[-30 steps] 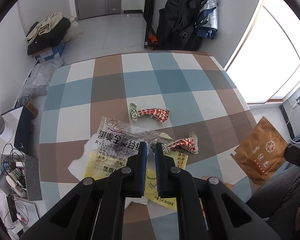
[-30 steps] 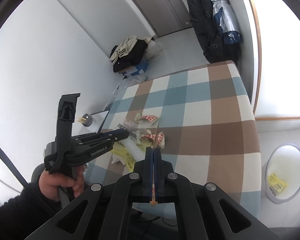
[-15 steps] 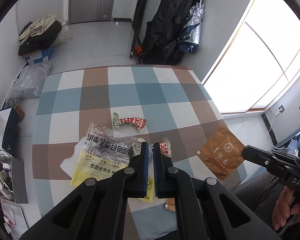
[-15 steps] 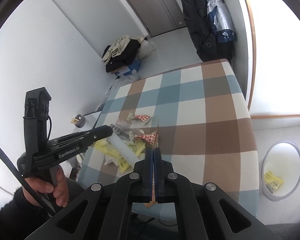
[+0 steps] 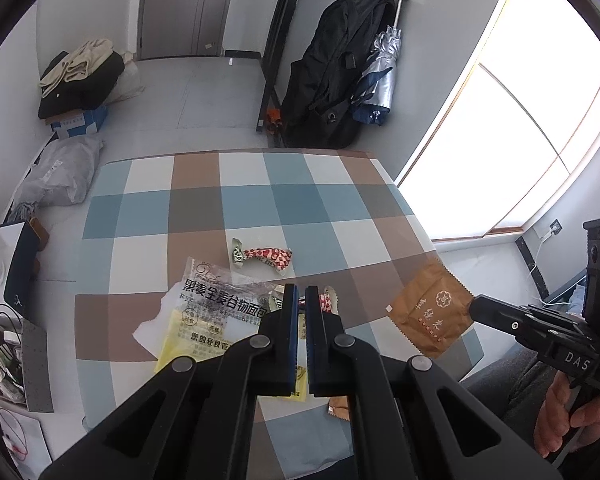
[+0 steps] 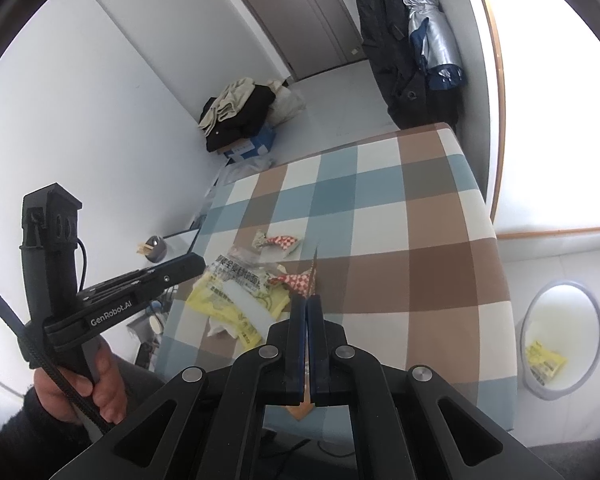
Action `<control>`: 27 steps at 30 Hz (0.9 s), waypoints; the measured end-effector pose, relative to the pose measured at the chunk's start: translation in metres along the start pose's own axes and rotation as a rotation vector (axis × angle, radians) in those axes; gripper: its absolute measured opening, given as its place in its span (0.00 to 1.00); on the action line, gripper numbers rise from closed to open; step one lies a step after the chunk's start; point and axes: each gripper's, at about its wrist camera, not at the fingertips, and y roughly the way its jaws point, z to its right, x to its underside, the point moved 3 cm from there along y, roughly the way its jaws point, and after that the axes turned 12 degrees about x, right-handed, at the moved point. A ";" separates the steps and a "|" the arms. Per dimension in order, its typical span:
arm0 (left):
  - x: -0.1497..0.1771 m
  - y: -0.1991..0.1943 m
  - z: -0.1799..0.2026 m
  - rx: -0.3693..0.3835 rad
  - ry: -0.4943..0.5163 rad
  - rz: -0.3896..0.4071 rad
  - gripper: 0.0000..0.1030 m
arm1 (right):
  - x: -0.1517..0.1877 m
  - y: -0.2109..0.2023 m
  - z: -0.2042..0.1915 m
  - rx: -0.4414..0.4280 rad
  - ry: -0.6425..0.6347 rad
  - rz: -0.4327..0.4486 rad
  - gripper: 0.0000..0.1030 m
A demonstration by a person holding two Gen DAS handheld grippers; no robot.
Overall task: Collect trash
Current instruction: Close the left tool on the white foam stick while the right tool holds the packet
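My right gripper (image 6: pixel 308 300) is shut on a flat brown wrapper (image 5: pixel 430 312), seen edge-on in its own view (image 6: pixel 313 276), held above the table's near right part. My left gripper (image 5: pixel 301 292) is shut and empty, raised over the trash pile. On the checked table (image 5: pixel 260 200) lie a red-and-white candy wrapper (image 5: pixel 266 256), a second one (image 6: pixel 294 281), a clear printed bread bag (image 5: pixel 224 300) and yellow wrappers (image 6: pixel 228 304).
A white trash bin (image 6: pixel 560 340) with a yellow wrapper inside stands on the floor right of the table. Clutter sits left of the table (image 5: pixel 8 340). A black coat and umbrella (image 5: pixel 352 80) hang on the far wall. Bags lie on the floor (image 5: pixel 76 80).
Both grippers have risen and pulled back from the table. The right gripper keeps the brown wrapper and has lifted it further over the table's right side.
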 end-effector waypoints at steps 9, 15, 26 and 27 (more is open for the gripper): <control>0.009 0.020 -0.040 -0.118 -0.120 -0.072 0.59 | 0.001 0.000 -0.004 -0.018 -0.005 -0.009 0.01; 0.020 0.052 -0.049 -0.151 -0.139 -0.188 0.59 | 0.000 0.001 -0.001 -0.028 0.000 -0.022 0.01; 0.033 0.071 -0.033 -0.192 -0.016 -0.265 0.38 | 0.000 -0.001 0.003 -0.050 0.010 -0.034 0.01; 0.033 0.071 -0.030 -0.210 0.010 -0.260 0.38 | 0.000 -0.001 0.003 -0.051 0.011 -0.034 0.01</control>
